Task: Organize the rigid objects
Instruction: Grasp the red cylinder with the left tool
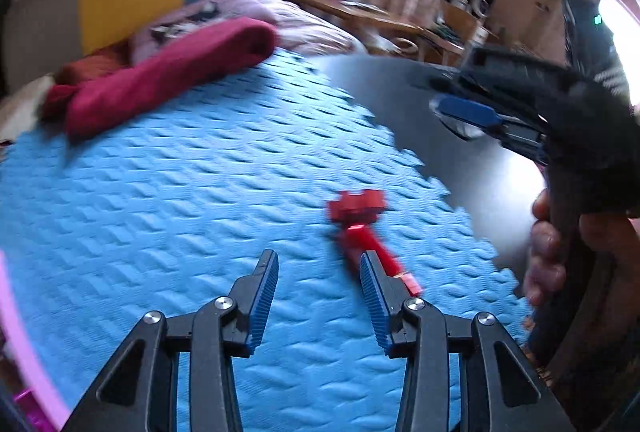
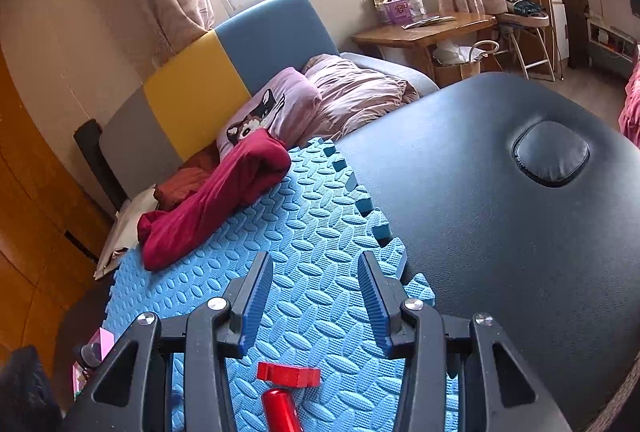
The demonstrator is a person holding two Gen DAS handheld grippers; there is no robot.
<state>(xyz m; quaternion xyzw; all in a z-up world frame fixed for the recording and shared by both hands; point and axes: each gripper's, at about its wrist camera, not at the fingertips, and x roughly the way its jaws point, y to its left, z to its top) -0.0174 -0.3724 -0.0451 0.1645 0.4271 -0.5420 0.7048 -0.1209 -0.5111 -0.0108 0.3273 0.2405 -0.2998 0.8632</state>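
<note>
A red metal tool (image 1: 358,228) with a blocky head and a round handle lies on the blue foam mat (image 1: 180,192). In the left wrist view my left gripper (image 1: 318,256) hovers over the mat with its jaws apart and nothing between them. Its right finger (image 1: 372,292) overlaps the tool's handle. My right gripper (image 1: 464,118), held by a hand (image 1: 544,244), shows blurred at the upper right. In the right wrist view the right gripper (image 2: 314,258) stands open and empty over the mat. The red tool (image 2: 288,378) lies below it, behind the fingertips.
A folded dark red cloth (image 2: 216,200) rests on the mat's far left corner. The mat lies on a black padded table (image 2: 500,232) with an oval plug (image 2: 552,154). Pink pillows (image 2: 320,104), a yellow and blue headboard (image 2: 224,72) and a wooden desk (image 2: 424,28) stand beyond.
</note>
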